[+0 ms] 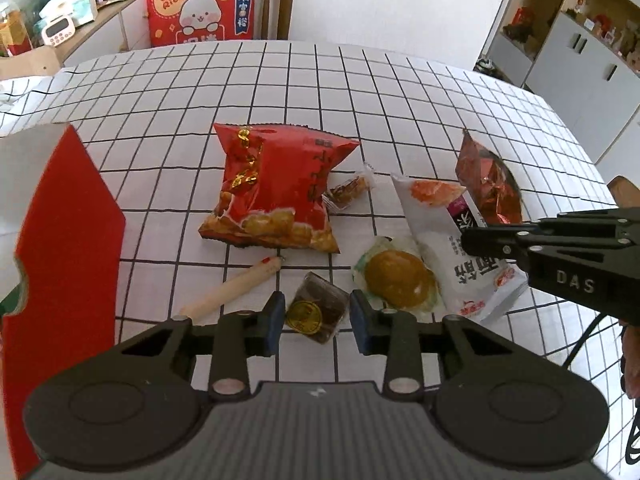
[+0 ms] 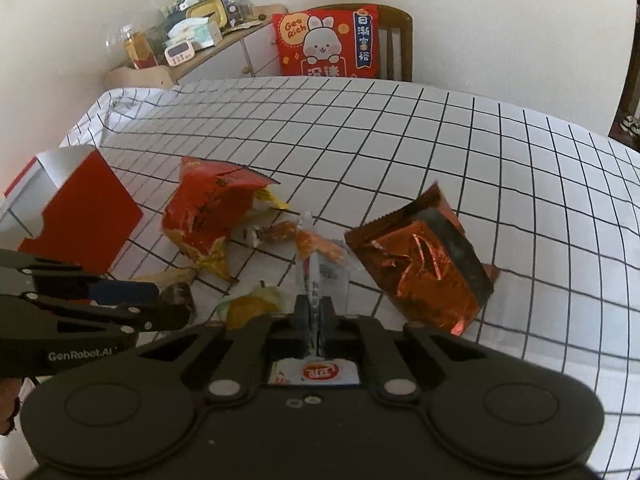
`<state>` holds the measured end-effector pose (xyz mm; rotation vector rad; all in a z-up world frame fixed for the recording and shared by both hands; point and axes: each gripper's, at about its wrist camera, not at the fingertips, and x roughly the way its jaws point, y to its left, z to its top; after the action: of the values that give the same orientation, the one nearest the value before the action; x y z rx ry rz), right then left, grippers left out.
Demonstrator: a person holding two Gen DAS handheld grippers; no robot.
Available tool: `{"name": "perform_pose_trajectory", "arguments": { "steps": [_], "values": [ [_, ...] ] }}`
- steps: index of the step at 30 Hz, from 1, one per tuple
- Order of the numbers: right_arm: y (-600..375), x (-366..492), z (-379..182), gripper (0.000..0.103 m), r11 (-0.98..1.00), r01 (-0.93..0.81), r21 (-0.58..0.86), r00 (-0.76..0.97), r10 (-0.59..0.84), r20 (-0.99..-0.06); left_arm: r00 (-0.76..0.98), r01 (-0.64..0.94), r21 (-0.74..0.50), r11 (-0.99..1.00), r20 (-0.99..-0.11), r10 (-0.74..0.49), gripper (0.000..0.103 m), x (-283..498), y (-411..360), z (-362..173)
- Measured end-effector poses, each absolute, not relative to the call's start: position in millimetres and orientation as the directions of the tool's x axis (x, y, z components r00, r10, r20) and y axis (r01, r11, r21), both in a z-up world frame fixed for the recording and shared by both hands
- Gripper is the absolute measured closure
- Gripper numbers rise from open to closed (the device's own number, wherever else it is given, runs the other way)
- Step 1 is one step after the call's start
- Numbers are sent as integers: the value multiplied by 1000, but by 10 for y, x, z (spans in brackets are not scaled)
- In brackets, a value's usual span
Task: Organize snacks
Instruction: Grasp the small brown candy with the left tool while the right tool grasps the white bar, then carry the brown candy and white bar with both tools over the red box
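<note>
My left gripper [image 1: 317,314] is open, its blue-padded jaws on either side of a small dark packet with a gold seal [image 1: 317,309] on the checked tablecloth. My right gripper [image 2: 315,314] is shut on the edge of a white snack bag [image 2: 320,272], also seen in the left wrist view [image 1: 460,248]. A big red chip bag [image 1: 276,192] lies in the middle. A wrapped round cake [image 1: 398,280], a small clear-wrapped snack [image 1: 347,191], a sausage stick [image 1: 236,288] and a copper foil bag [image 2: 424,260] lie around it.
An open red and white box [image 1: 68,248] stands at the left, also in the right wrist view [image 2: 80,208]. A chair with a red rabbit cushion [image 1: 202,10] is behind the table. A cluttered sideboard [image 2: 192,40] stands far left.
</note>
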<state>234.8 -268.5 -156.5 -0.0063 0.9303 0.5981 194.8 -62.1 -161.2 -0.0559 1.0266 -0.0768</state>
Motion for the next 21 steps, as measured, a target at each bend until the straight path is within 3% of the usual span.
{"name": "perform_pose_trajectory", "arguments": {
  "steps": [21],
  "values": [
    [-2731,1726,-787,99,784,-527,327,438,580,-686,602,-9,-120,993,-793,-91,69,1317,-456,-850]
  ]
}}
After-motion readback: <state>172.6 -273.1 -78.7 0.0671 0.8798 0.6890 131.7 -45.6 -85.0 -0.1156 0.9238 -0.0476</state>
